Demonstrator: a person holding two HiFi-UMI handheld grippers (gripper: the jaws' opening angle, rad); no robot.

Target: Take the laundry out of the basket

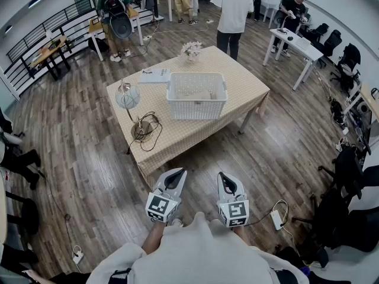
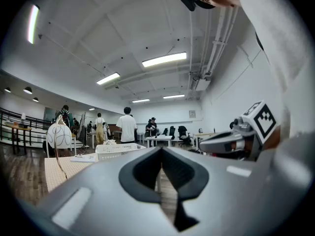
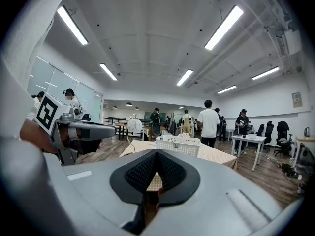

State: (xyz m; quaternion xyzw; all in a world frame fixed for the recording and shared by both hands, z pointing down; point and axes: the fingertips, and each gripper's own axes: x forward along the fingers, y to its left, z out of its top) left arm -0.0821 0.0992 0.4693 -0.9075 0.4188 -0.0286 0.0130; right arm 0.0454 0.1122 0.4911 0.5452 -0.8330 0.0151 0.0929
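Observation:
A white slatted laundry basket [image 1: 196, 96] stands in the middle of a table with a tan checked cloth [image 1: 177, 129]. Something pale lies inside it, too small to make out. Both grippers are held low, close to my body and well short of the table's near edge. My left gripper [image 1: 176, 172] is shut with nothing in it. My right gripper [image 1: 224, 176] is shut too and holds nothing. In the left gripper view the basket [image 2: 115, 150] shows far off beyond the closed jaws, and in the right gripper view the basket [image 3: 178, 144] sits ahead on the table.
On the table's left stand a round white lamp [image 1: 128, 97] with a coiled cable [image 1: 148, 129], a flat white booklet [image 1: 154, 76] and a flower bunch [image 1: 191, 49]. Several people stand behind the table. Desks and chairs line the room's edges; a power strip [image 1: 276, 219] lies on the wooden floor.

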